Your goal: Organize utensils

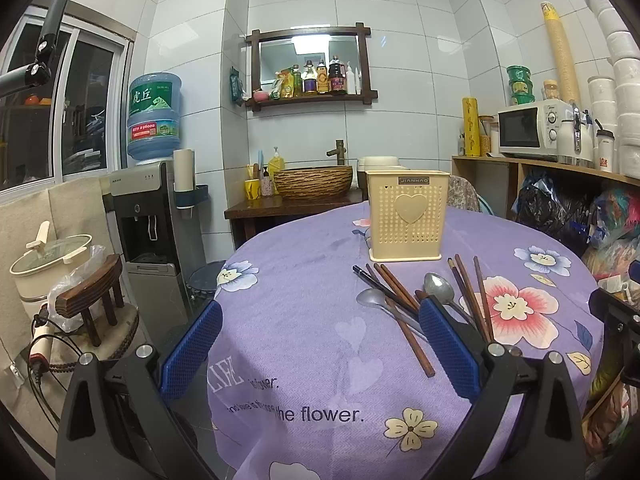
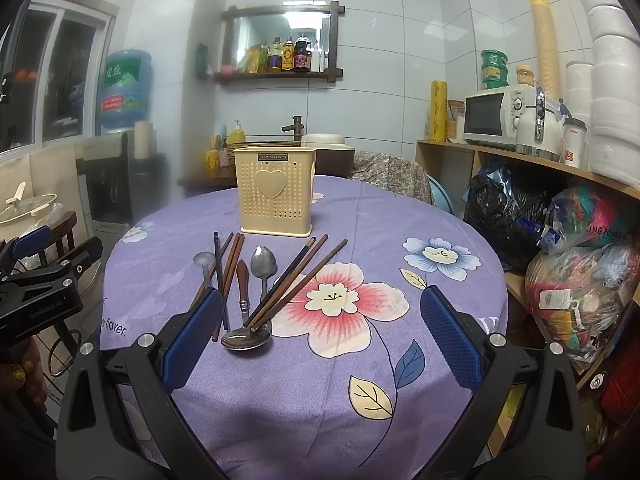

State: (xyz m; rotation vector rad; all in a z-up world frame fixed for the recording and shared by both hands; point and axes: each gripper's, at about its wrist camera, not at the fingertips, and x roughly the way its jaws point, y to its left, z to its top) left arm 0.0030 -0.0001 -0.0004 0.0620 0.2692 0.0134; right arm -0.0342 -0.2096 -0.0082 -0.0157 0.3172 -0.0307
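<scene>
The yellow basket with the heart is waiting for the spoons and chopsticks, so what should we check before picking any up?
1. Yellow basket standing upright on the table: ok.
2. Basket free of anything inside: cannot tell, its top opening is hidden from both views.
3. Left gripper open and holding nothing: ok.
4. Right gripper open and holding nothing: ok.
5. Each utensil lying separate for an easy pick: not ok, the chopsticks rest across the big spoon and others overlap.
6. Utensils within the table edge: ok, all lie in front of the basket.
</scene>
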